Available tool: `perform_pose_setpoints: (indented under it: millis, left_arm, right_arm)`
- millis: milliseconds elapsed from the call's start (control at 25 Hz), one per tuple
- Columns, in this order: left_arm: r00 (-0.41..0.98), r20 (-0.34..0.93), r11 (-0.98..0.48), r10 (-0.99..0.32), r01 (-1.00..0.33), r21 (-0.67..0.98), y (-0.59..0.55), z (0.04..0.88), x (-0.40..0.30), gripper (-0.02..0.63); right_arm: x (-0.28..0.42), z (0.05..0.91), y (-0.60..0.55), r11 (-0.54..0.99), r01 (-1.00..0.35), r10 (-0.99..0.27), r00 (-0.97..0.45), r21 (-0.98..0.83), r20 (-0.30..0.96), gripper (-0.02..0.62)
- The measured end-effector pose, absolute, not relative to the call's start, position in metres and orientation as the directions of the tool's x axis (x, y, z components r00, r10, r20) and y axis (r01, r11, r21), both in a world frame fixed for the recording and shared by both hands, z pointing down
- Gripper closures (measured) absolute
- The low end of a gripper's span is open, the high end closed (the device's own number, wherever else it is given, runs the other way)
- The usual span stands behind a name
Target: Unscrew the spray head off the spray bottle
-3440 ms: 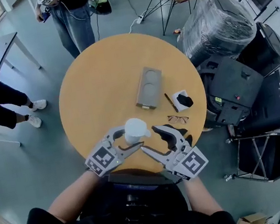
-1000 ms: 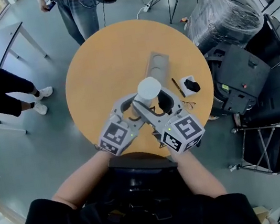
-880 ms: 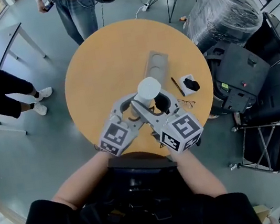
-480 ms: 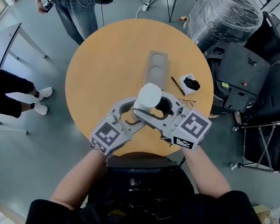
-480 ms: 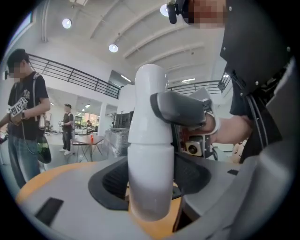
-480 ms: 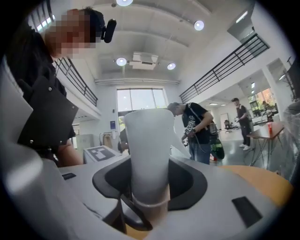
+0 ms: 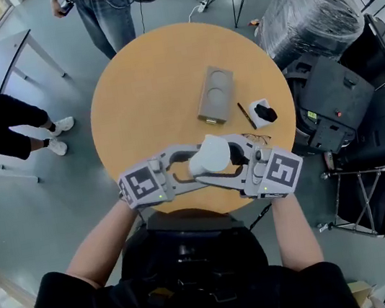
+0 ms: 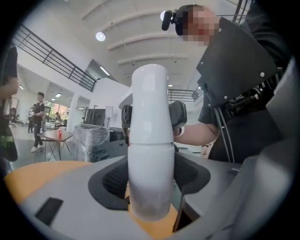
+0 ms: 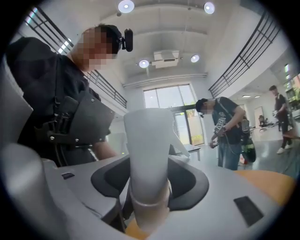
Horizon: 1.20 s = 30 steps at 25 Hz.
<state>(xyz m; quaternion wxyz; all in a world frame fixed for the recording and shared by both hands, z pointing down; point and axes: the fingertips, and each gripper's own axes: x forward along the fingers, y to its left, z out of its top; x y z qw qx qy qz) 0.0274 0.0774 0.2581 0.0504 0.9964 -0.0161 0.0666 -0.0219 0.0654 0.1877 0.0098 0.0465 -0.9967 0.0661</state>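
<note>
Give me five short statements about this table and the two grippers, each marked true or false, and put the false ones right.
1. The left gripper has its jaws on the white spray bottle. True.
2. The right gripper is empty. False: the bottle is between its jaws too, and they have just opened slightly.
3. A grey block with two round recesses lies on the round table. True.
4. The glasses rest on the block. False: they lie on the tabletop, apart from it, near the right gripper.
5. The bottle is at the table's middle. False: it is held over the near edge.
</note>
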Motion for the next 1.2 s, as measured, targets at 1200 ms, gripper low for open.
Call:
perform_pose_setpoints:
  millis: [1200]
  left_arm:
    - [0.854, 0.173, -0.862, -0.490, -0.505, 0.048, 0.001, 0.279, 0.018, 0.301]
  right_arm:
    - [-0.018, 0.195, -0.014, 0.758, -0.636, -0.647, -0.761, -0.141, -0.045, 0.353]
